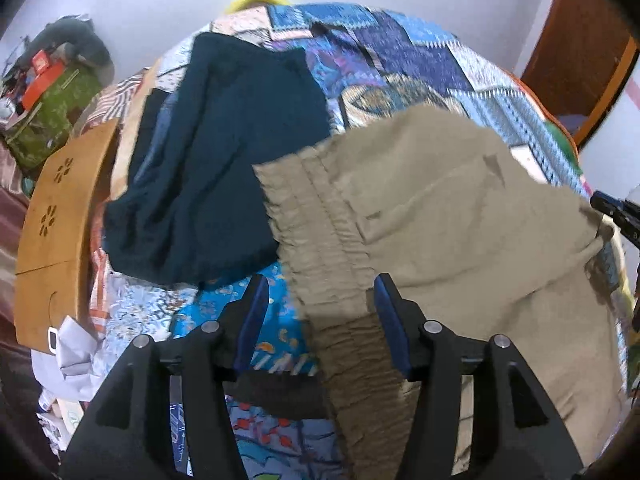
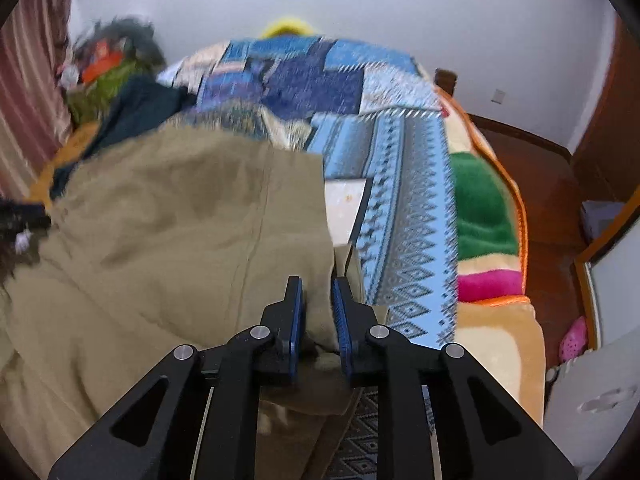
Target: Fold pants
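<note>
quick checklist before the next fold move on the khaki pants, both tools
1. Right tool clamped on khaki pants edge: ok.
2. Left tool gripping the waistband: not ok, open, astride it.
3. Pants spread flat on patchwork blanket: not ok, wrinkled.
4. Dark teal garment clear of pants: cannot tell, edges meet.
5. Views sharp: not ok, blurred.
</note>
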A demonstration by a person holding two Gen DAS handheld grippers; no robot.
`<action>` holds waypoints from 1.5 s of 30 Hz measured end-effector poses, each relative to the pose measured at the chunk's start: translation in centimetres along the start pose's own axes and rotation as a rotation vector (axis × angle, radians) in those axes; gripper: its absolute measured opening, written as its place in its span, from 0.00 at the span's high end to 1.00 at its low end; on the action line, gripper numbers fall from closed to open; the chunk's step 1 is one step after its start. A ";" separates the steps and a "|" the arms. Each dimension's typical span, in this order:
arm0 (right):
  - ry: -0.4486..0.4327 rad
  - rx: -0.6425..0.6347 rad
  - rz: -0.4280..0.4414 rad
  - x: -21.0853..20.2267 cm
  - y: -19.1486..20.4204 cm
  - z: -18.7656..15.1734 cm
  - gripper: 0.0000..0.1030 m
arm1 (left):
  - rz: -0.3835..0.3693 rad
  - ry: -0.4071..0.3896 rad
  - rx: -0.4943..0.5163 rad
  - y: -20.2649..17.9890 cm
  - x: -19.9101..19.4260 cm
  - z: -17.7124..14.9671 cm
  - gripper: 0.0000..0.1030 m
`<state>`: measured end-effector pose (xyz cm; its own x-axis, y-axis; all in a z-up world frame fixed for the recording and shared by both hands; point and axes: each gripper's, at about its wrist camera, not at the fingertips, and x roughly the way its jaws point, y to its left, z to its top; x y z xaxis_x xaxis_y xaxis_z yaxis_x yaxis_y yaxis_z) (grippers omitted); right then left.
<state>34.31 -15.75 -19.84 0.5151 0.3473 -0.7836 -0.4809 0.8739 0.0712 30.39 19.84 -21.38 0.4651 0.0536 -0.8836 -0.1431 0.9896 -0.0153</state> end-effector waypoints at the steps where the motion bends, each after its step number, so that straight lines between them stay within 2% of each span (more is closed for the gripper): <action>1: -0.021 0.003 0.005 -0.6 0.2 0.4 0.85 | -0.003 -0.011 -0.014 0.4 -0.4 0.2 0.47; 5: -0.072 -0.026 0.014 -2.0 1.1 1.9 0.81 | 0.041 -0.077 -0.031 1.6 -2.3 1.8 0.47; 9: -0.115 -0.035 0.033 -2.5 1.5 4.0 0.72 | 0.025 -0.111 -0.053 2.5 -2.7 3.6 0.39; 15: -0.128 -0.037 0.059 -0.9 1.9 7.2 0.66 | 0.030 -0.091 -0.059 3.1 -0.3 5.9 0.35; 19: -0.076 -0.063 0.064 2.3 2.1 9.4 0.62 | 0.019 -0.039 -0.081 3.5 2.5 6.8 0.35; 24: 0.013 -0.069 0.069 6.6 1.7 11.2 0.62 | -0.011 0.015 -0.107 4.0 5.3 7.1 0.35; 27: 0.099 -0.069 0.080 9.7 1.4 11.8 0.59 | -0.008 0.031 -0.078 3.6 6.6 7.3 0.29; 29: 0.177 -0.077 0.085 12.4 1.4 11.7 0.56 | 0.001 0.043 -0.053 3.1 7.4 7.3 0.28; 32: 0.254 -0.067 0.058 15.7 1.2 11.3 0.56 | -0.014 0.059 -0.052 2.9 8.4 7.4 0.28; 35: 0.284 -0.030 0.055 18.0 0.6 10.9 0.56 | -0.038 0.063 -0.063 3.0 9.1 7.4 0.28; 39: 0.231 -0.013 0.072 18.7 0.5 11.0 0.56 | -0.074 0.062 -0.084 3.5 9.3 7.3 0.30; 41: 0.224 -0.022 0.078 18.8 0.7 10.9 0.63 | -0.120 0.071 -0.106 3.8 9.5 7.3 0.38; 45: 0.223 -0.050 0.054 18.7 1.3 10.8 0.87 | -0.131 0.065 -0.150 4.1 9.4 7.3 0.43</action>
<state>50.92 -4.49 -27.73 0.3207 0.3049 -0.8968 -0.5409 0.8362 0.0908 40.54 25.36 -26.38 0.4317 -0.0879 -0.8977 -0.2159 0.9563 -0.1974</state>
